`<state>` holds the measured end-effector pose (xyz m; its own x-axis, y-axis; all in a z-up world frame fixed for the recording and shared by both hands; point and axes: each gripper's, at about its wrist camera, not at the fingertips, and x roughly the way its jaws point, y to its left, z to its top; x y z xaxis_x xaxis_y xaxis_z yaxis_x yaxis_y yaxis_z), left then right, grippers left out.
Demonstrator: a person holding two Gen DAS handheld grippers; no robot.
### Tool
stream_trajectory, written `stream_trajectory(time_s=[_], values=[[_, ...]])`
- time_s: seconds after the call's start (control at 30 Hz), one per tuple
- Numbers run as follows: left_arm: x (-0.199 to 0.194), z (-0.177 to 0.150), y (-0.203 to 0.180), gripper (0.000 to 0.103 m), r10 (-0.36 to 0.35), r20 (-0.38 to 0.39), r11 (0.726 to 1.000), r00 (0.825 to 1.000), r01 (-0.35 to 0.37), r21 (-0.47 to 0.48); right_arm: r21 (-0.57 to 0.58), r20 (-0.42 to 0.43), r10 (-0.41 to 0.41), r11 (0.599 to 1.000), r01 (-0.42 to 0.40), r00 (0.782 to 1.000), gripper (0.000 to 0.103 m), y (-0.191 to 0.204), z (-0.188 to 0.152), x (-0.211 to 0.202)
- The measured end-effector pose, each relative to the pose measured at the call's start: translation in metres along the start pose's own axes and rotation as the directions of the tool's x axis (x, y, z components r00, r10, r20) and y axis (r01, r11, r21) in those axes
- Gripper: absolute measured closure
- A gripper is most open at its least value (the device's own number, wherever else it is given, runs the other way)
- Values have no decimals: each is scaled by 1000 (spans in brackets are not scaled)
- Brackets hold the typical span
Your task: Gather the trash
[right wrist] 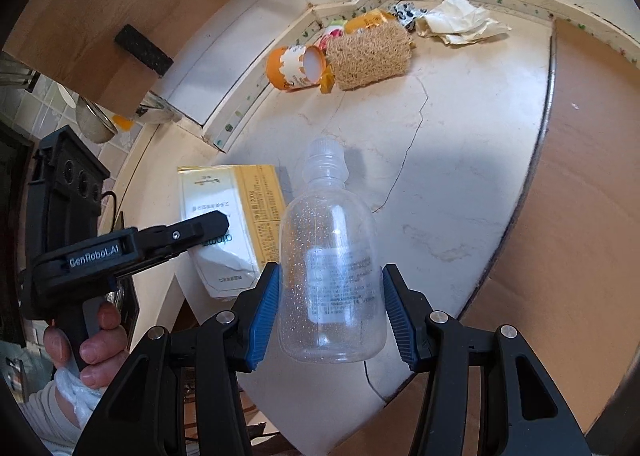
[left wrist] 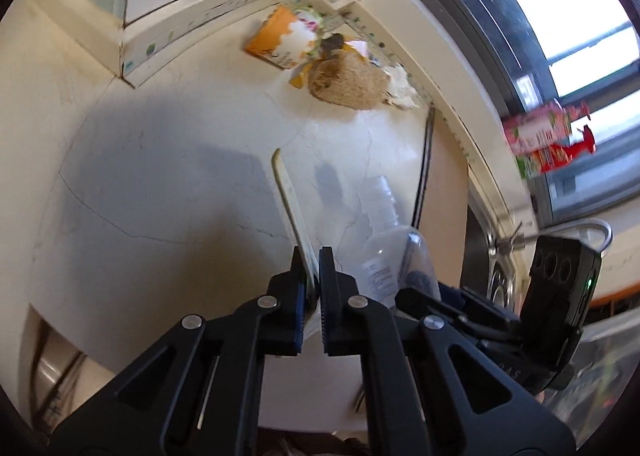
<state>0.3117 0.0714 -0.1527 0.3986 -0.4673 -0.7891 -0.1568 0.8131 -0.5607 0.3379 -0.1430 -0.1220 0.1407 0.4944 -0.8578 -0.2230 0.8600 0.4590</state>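
Observation:
My left gripper (left wrist: pixel 312 260) is shut on a flat white and gold carton (left wrist: pixel 294 207), held edge-on above the marble counter (left wrist: pixel 168 175); the right wrist view shows the carton (right wrist: pixel 236 223) with the left gripper (right wrist: pixel 218 221) clamped on it. My right gripper (right wrist: pixel 332 276) is shut on a clear empty plastic bottle (right wrist: pixel 332 272), held off the counter; the bottle also shows in the left wrist view (left wrist: pixel 384 240). In the far corner lie an orange paper cup (right wrist: pixel 296 67), a loofah sponge (right wrist: pixel 370 55) and crumpled white paper (right wrist: pixel 460 21).
A brown board (right wrist: pixel 572 183) lies on the right of the counter. A wooden cabinet (right wrist: pixel 120 7) with black handles hangs at the left. A window (left wrist: pixel 560 15) with a pink and red packet (left wrist: pixel 540 139) and a sink with a tap (left wrist: pixel 508 244) are at the right.

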Motion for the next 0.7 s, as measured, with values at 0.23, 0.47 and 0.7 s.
stream_trajectory(time_s=[0.23, 0.47, 0.7], values=[[-43, -28, -10, 100, 21, -7, 990, 1000, -20, 137, 22, 54, -2, 1000, 1, 999, 52, 21, -30, -30], [-97, -80, -6, 100, 18, -21, 962, 1000, -11, 274, 59, 119, -16, 998, 9, 993, 52, 60, -93, -59], [-127, -144, 16, 102, 23, -62, 932, 998, 1, 364, 103, 165, -35, 995, 19, 986, 52, 97, -178, -68]])
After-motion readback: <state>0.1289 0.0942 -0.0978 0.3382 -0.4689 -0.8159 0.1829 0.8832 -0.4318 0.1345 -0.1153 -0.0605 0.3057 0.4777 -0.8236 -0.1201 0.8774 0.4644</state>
